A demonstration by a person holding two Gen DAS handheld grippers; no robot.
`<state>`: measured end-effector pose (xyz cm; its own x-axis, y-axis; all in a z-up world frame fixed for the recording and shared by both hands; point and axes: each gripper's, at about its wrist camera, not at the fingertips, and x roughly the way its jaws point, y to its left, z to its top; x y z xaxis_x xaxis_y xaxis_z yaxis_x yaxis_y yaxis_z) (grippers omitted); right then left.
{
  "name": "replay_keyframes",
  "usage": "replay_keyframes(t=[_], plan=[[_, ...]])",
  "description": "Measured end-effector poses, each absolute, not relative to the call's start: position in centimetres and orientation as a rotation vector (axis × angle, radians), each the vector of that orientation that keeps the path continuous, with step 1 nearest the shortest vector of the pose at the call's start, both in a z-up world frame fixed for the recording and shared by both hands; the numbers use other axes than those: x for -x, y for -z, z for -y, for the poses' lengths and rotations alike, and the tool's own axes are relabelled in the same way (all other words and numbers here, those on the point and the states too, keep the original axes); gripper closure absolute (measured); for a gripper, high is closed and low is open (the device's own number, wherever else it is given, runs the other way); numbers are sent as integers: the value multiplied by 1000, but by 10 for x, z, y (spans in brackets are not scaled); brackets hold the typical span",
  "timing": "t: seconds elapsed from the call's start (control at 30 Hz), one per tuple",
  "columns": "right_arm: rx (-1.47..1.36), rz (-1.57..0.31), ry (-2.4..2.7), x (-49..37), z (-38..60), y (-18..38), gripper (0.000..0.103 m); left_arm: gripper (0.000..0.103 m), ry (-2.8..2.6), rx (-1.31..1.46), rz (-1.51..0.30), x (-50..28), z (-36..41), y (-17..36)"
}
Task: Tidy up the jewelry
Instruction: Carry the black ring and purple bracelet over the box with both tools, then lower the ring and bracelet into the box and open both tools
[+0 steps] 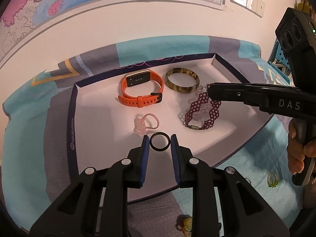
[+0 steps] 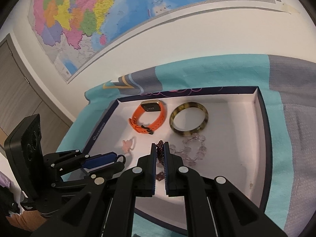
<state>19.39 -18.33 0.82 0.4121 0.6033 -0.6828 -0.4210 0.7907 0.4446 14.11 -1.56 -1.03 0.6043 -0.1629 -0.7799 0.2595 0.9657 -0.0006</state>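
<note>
A shallow white tray with a dark rim (image 1: 73,102) (image 2: 262,118) holds an orange watch (image 1: 142,88) (image 2: 148,116), a mottled brown bangle (image 1: 181,80) (image 2: 188,121), a pink beaded ring with a charm (image 1: 146,122) (image 2: 128,145) and a clear bead bracelet (image 2: 191,150). My left gripper (image 1: 159,141) has its blue pads either side of a black ring (image 1: 159,141) (image 2: 121,159), touching it, low over the tray's near part. My right gripper (image 2: 160,148) (image 1: 209,90) is shut on a purple beaded bracelet (image 1: 203,110) (image 2: 160,152), which hangs over the tray.
The tray sits on a teal and grey cloth (image 1: 25,138) (image 2: 276,90). A green stone ring (image 1: 272,179) and a yellow pendant (image 1: 185,224) lie on the cloth near the tray's front. A map (image 2: 88,15) covers the wall behind.
</note>
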Motion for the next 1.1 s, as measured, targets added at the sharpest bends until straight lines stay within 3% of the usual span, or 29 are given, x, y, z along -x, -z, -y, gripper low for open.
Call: replay_keyframes(t=[0.53,0.67,0.77,1.1], plan=[[-190,-956,-580,-196,192,-1,94,80,235,-119,-913,-154,17,19],[-178,-951,-564,-195,193,-2,84,73,236,-106,-894,-148,15,13],[-177,-944,-562,-192,195,-4,83,69,221,-93,-860,-139,9,4],[-160,-897,-604,-162,203,-21,66,65,177,-11,-762,-92,-22,-25]])
